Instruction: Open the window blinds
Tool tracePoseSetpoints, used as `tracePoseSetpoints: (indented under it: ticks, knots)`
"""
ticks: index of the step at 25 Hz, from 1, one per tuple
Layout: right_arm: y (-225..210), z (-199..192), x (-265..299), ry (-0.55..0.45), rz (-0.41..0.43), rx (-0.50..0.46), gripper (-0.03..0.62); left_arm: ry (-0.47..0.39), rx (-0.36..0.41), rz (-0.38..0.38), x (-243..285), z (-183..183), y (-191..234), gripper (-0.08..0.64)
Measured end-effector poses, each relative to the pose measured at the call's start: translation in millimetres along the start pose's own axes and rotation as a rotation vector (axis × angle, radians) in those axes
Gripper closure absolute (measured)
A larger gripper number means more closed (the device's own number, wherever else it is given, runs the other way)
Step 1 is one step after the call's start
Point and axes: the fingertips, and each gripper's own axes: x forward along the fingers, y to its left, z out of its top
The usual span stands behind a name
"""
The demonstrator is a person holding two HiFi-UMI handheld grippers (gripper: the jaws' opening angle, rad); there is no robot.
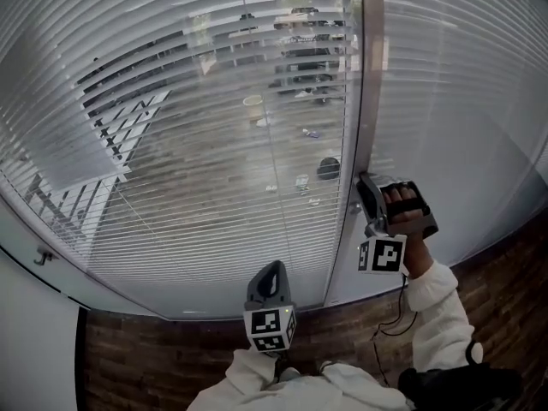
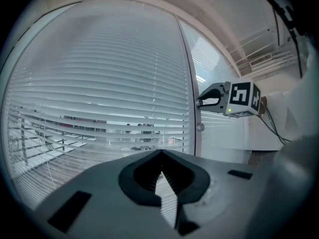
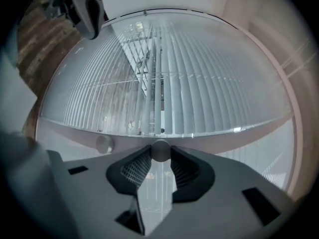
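The window blinds (image 1: 197,101) hang inside the glass of the left pane, slats tilted so that the room beyond shows through. The right pane's blinds (image 1: 462,101) look flat and opaque. On the grey upright frame (image 1: 370,75) between the panes sit small round knobs. My right gripper (image 1: 366,187) is at that frame, shut on one round knob (image 3: 160,150) that sits between its pads. A second knob (image 3: 104,144) is just beside it. My left gripper (image 1: 271,270) hangs low in front of the left pane, shut and holding nothing.
A brick-patterned floor (image 1: 171,358) runs below the window. A white wall (image 1: 34,332) stands at the left. In the left gripper view the right gripper (image 2: 203,101) shows at the frame, above a knob (image 2: 200,127). A person's white sleeve (image 1: 438,302) holds the right gripper.
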Motion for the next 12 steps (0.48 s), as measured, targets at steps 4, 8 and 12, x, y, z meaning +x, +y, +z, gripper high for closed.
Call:
tracePoseSetpoints:
  ticks: [4,8,12]
  knots:
    - [-0.7,1.8,-0.4,-0.015,0.003,-0.123,0.465,0.000,0.002,-0.002,4.1,-0.4,-5.0,0.558]
    - [2.7,1.4,-0.3,-0.017,0.014,-0.218,0.465,-0.004,0.011,-0.006,6.2,0.5,-8.5,0.558]
    - [1.6,-0.3,0.7,-0.018,0.013,-0.315,0.465,-0.005,0.015,-0.004,7.3,4.1,-9.9,0.558]
